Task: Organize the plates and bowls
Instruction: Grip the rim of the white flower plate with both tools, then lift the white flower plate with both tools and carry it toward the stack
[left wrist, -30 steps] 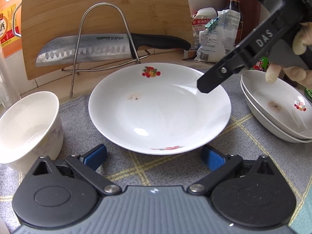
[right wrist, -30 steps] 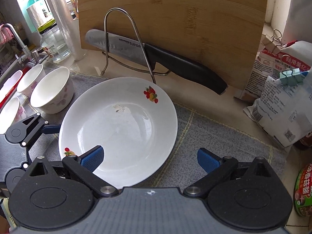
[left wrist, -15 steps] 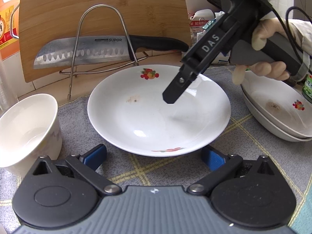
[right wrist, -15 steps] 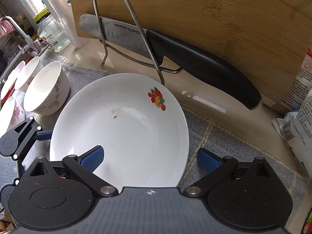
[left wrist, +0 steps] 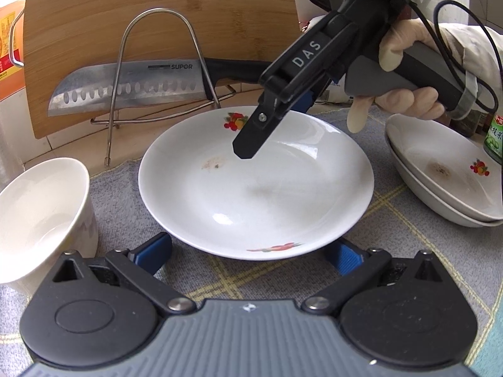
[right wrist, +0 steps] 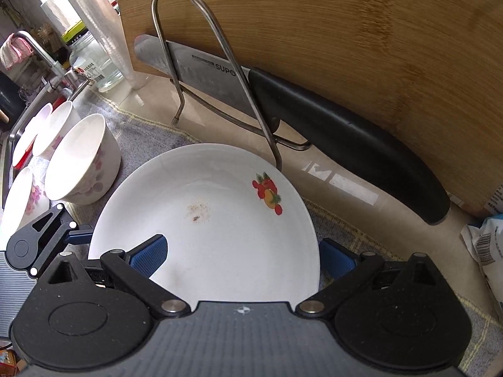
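White fruit-printed plate [left wrist: 256,185], brown stain near centre, both claws spread apart.

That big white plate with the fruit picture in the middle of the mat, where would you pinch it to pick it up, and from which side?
Probably the thin raised rim of the white shallow plate with the fruit print. It lies flat on the grey checked mat, so only its upturned edge offers a pinch. The right tool hangs open over the plate's right-hand edge, one pad above the inside and one beyond the rim; coming down from above suits that side.
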